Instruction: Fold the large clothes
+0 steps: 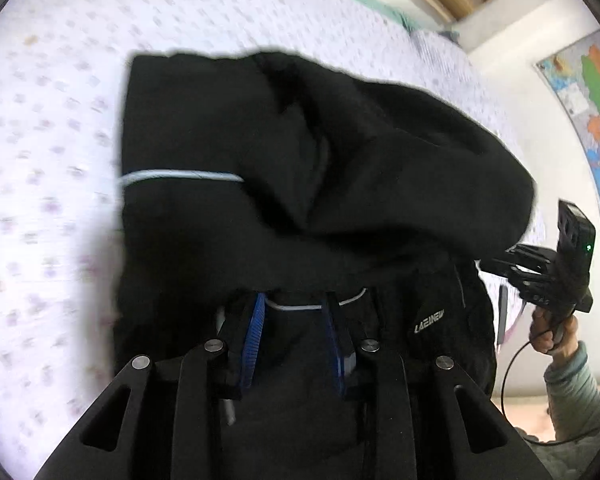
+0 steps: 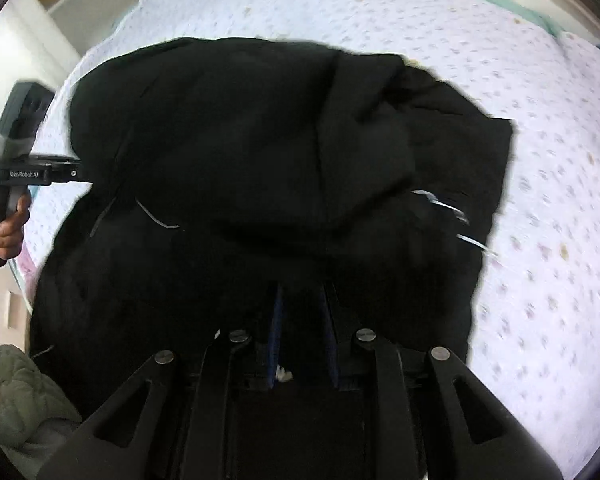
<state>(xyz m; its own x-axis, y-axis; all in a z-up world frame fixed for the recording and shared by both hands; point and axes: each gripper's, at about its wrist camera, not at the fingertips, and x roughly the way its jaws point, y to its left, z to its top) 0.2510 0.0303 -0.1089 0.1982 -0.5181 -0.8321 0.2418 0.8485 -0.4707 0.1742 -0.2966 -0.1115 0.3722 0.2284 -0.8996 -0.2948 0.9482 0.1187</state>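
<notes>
Bed [image 1: 52,128] with white dotted sheet, map [image 1: 596,120] on the wall. Black jacket [image 1: 300,152] lies bunched on the sheet; mirrored logo lettering, unreadable. "GenRobot.AI" on other gripper's body. Left gripper [image 1: 296,308] and right gripper [image 2: 300,300] narrow, each pinching jacket cloth; fingertips buried, frames blurred.

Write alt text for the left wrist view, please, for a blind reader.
The left gripper pinches a large black fabric jacket with thin white piping over a white floral bedsheet. At right, a hand holds the right gripper, beneath a colourful wall map.
</notes>
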